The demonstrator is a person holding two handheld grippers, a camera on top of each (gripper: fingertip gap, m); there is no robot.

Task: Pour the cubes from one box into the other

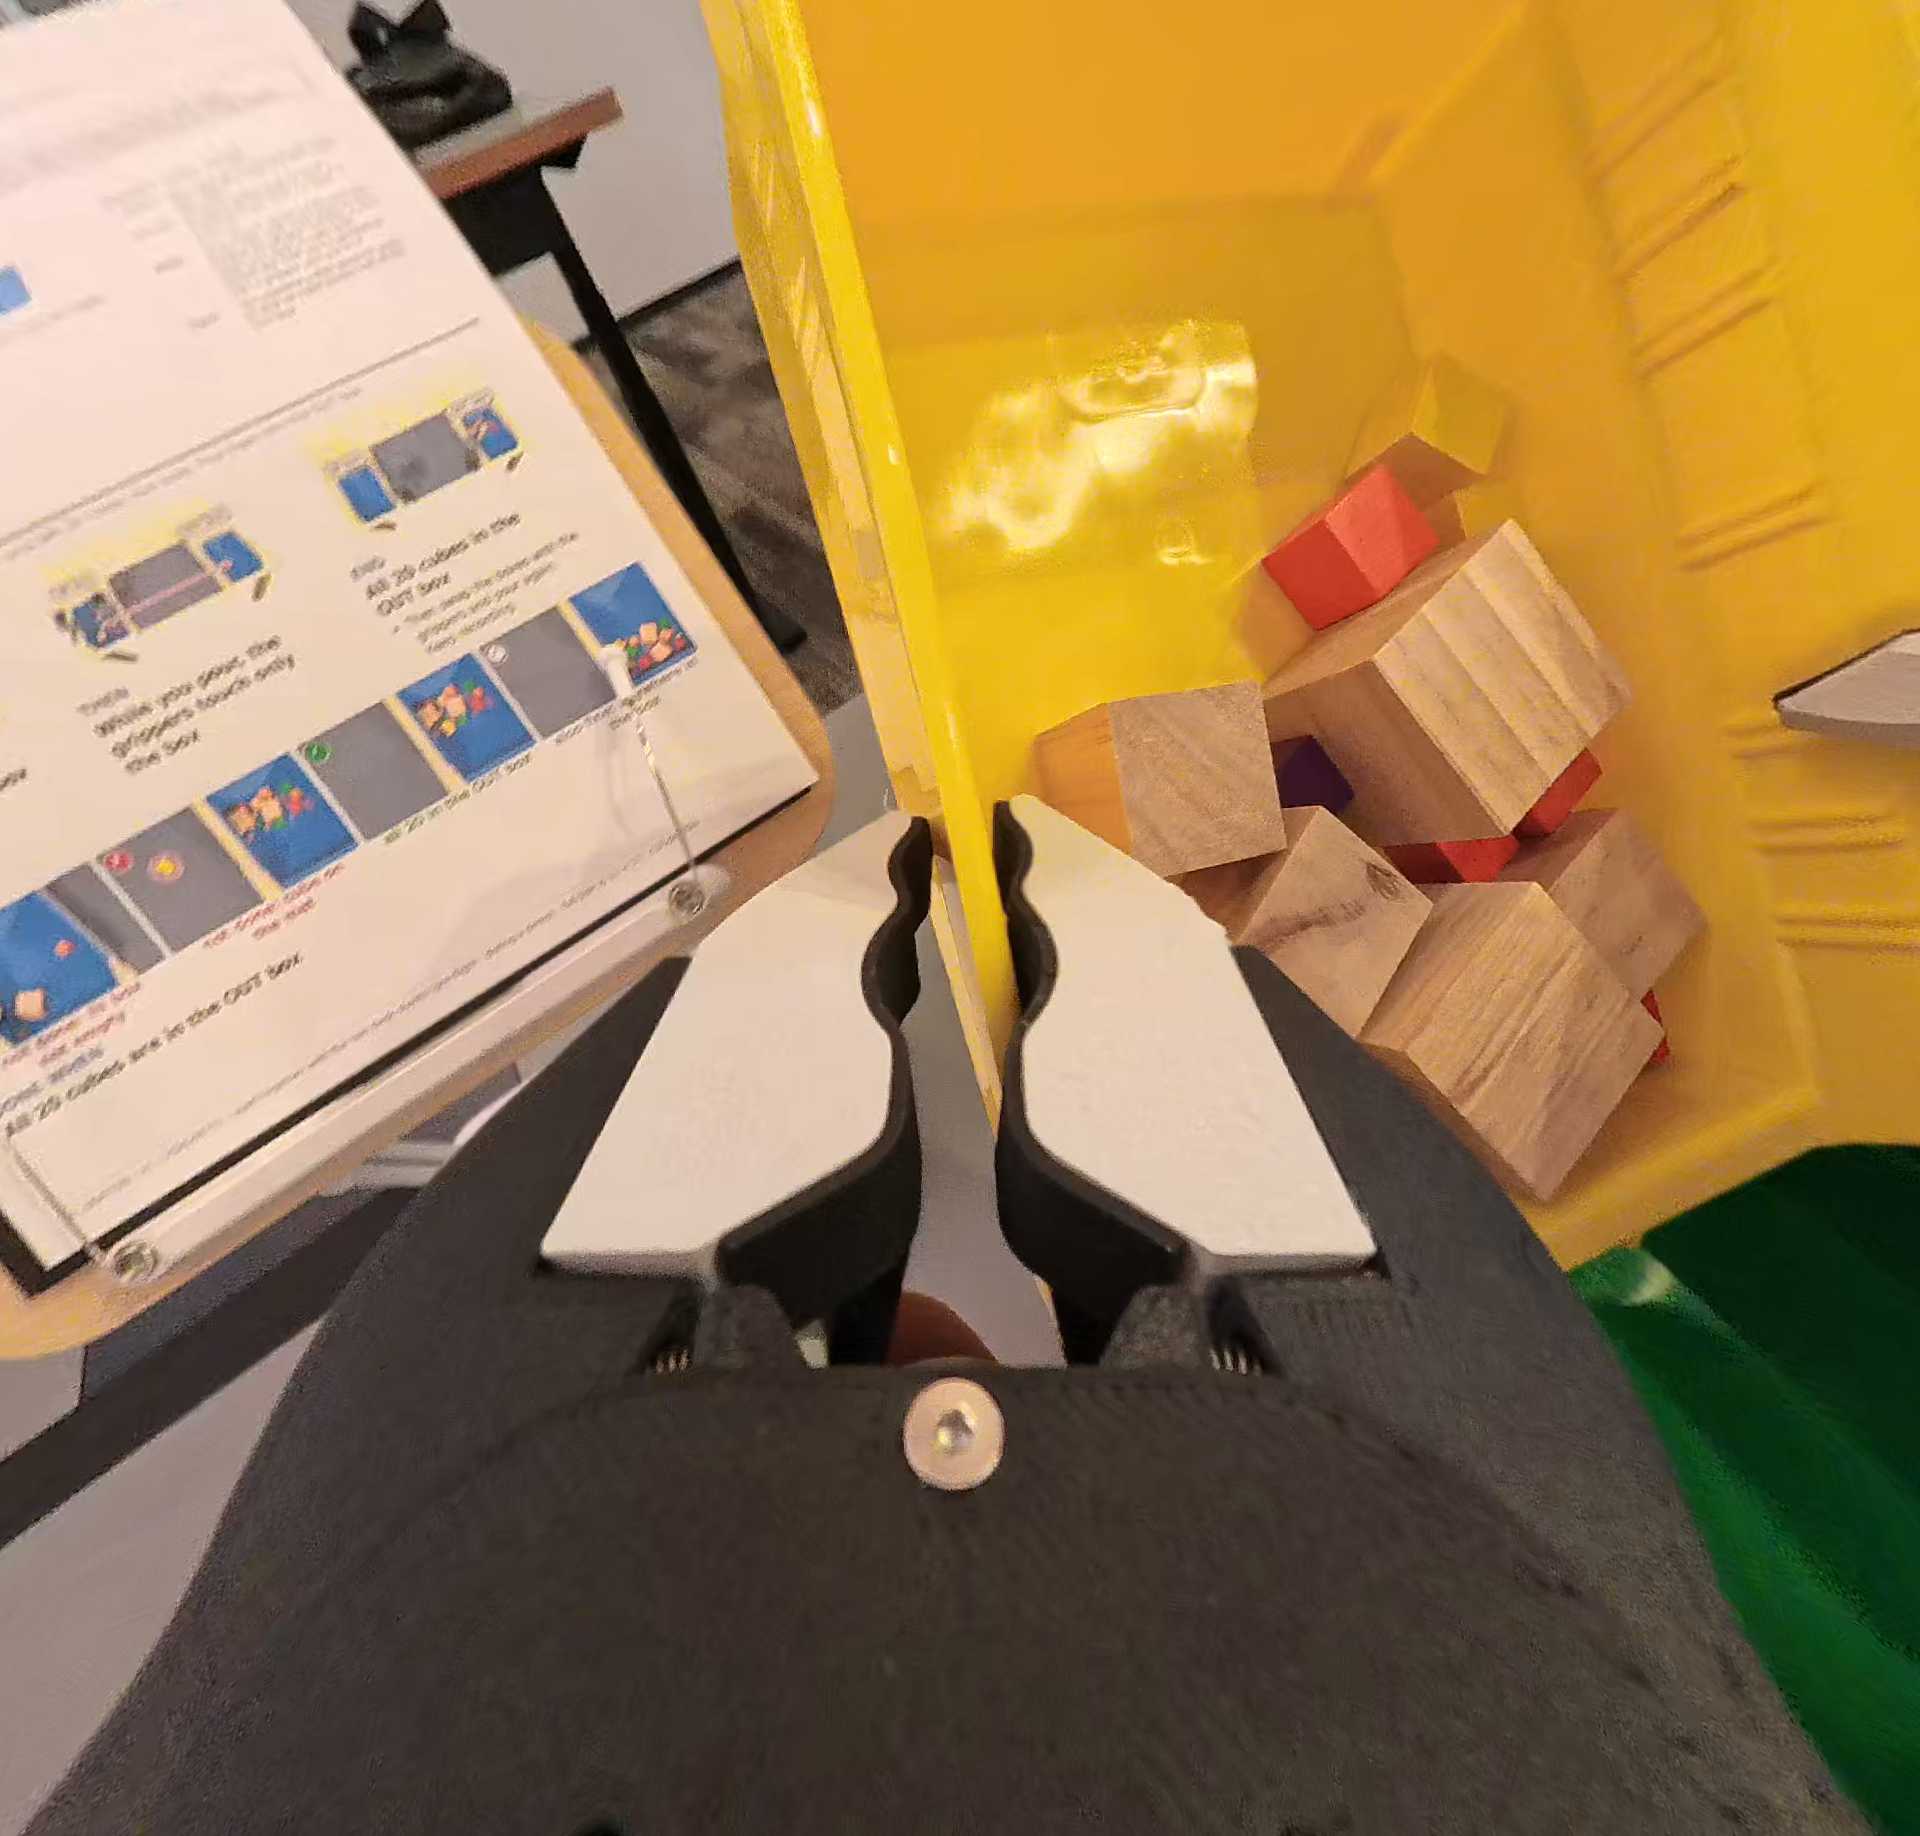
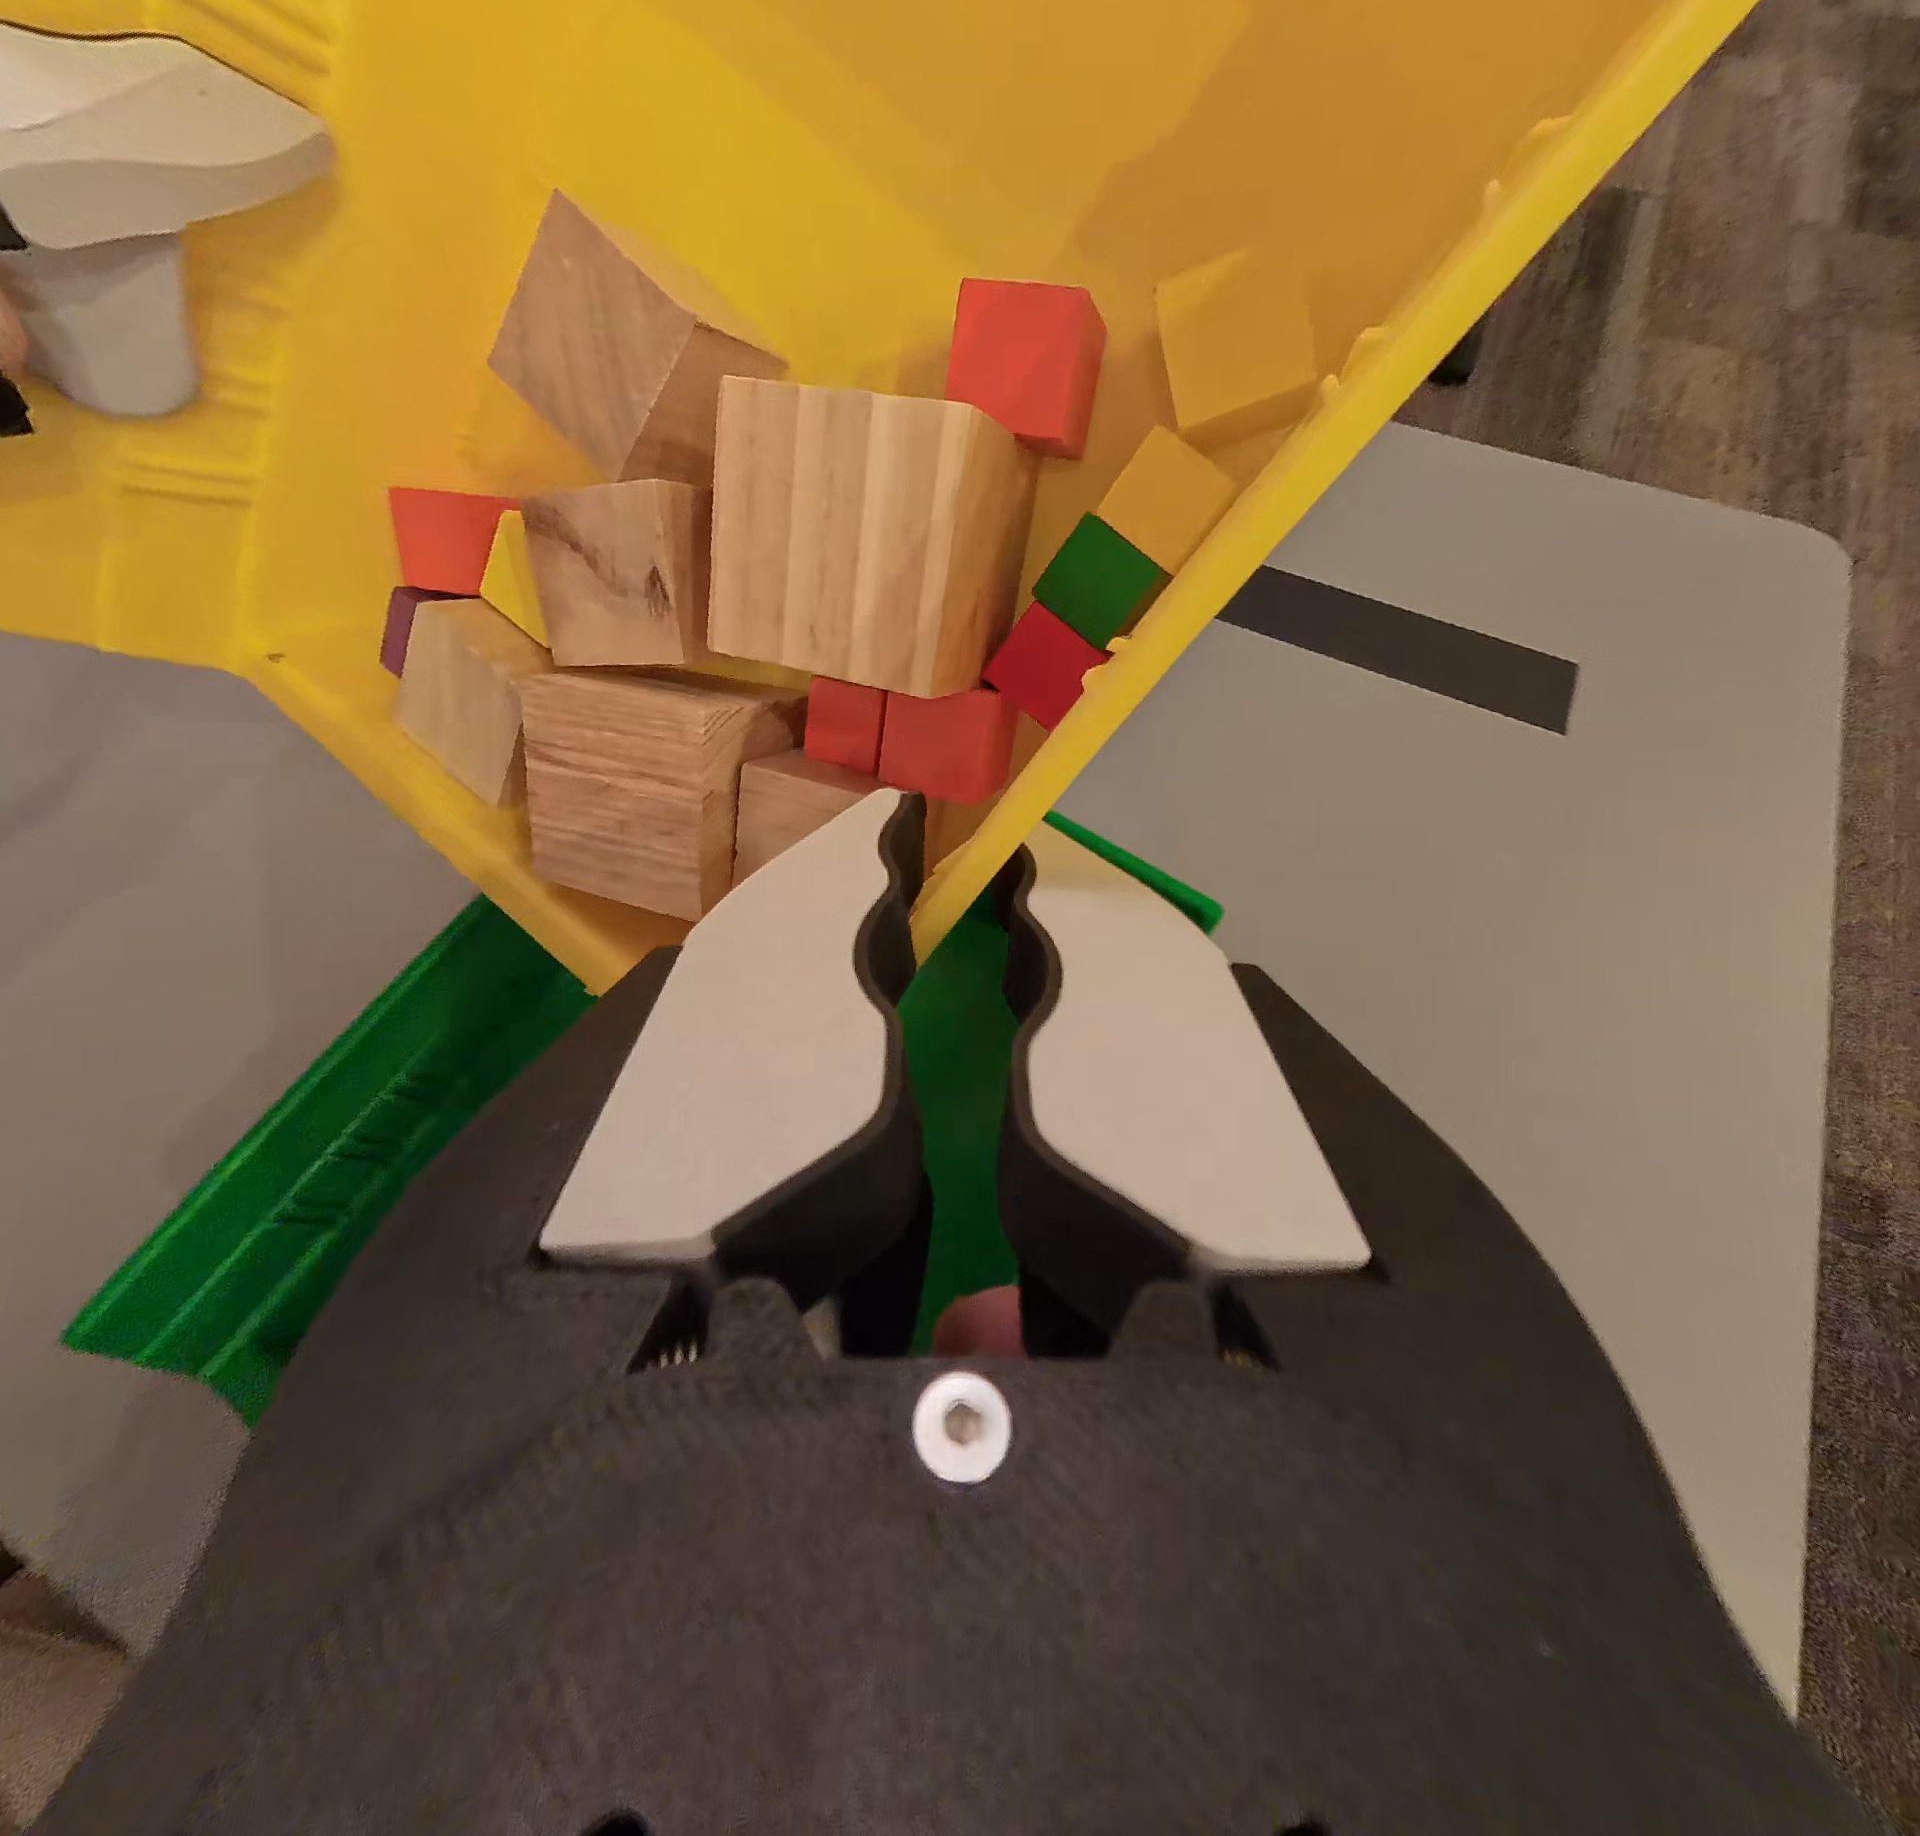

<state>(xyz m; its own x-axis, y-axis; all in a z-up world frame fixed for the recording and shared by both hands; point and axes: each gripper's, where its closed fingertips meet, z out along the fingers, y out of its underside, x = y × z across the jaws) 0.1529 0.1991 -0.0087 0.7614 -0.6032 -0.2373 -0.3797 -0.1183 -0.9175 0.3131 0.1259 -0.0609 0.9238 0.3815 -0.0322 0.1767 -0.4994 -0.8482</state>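
A grey bench [image 2: 1455, 851] over dark carpet carries a green box [image 2: 343, 1111], with a yellow box [image 1: 1143, 176] tilted steeply above it. The left gripper [image 1: 961, 830] and right gripper [image 2: 961, 830] each have their fingers closed tight on opposite walls of the yellow box. Wooden and coloured cubes [image 2: 862, 529] crowd its low corner (none visibly fallen yet). Tipping steadily over the green box should help; an instruction sheet [image 1: 312, 591] stands near on the left

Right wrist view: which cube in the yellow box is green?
The small green cube against the box's right wall, between a yellow cube above and a dark red one below.
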